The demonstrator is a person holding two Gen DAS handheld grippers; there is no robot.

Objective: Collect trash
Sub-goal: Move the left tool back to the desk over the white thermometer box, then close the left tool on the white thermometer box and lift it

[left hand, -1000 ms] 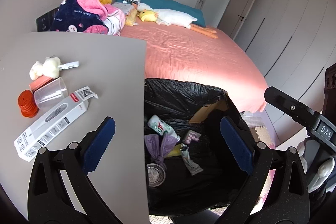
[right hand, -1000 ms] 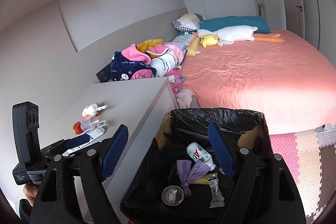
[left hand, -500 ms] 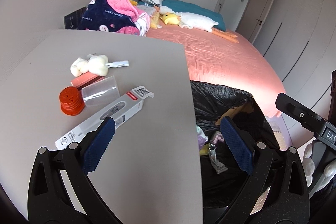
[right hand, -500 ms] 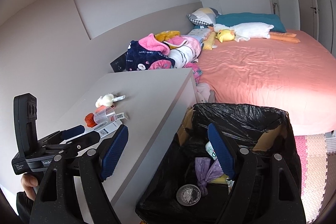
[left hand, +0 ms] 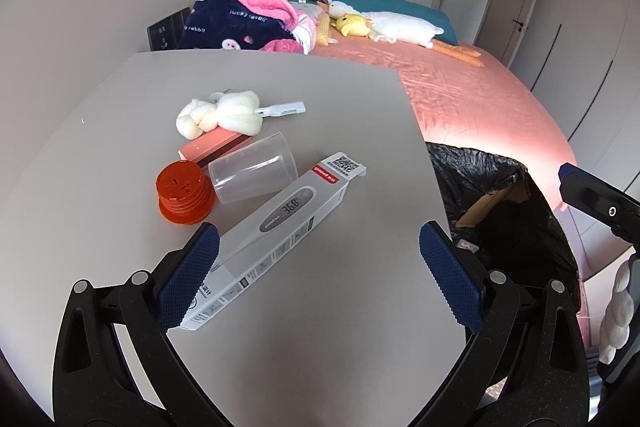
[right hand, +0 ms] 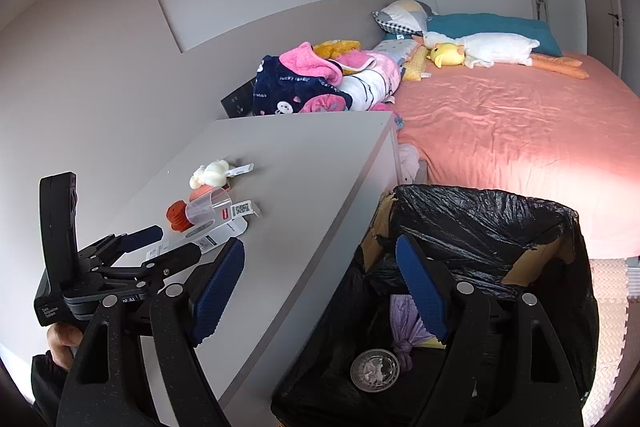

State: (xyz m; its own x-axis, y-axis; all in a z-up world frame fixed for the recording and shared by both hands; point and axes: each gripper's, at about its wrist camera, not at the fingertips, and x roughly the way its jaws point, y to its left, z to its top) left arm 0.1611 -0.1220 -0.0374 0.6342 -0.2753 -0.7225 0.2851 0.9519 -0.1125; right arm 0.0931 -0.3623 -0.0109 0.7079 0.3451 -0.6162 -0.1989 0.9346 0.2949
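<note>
On the grey tabletop lie a white thermometer box, a clear plastic cup on its side, an orange ridged cap, a pink box, a white crumpled wad and a small white stick. My left gripper is open and empty, low over the table, its left pad beside the thermometer box. My right gripper is open and empty above the black-lined trash bin, which holds a purple bag and a round lid.
The bin stands right of the table edge. A pink bed lies beyond, with a pile of clothes, pillows and a plush goose. My left gripper shows in the right wrist view.
My left gripper has swung left from over the bin to over the table, closer to the thermometer box. The right gripper has shifted slightly left above the bin.
</note>
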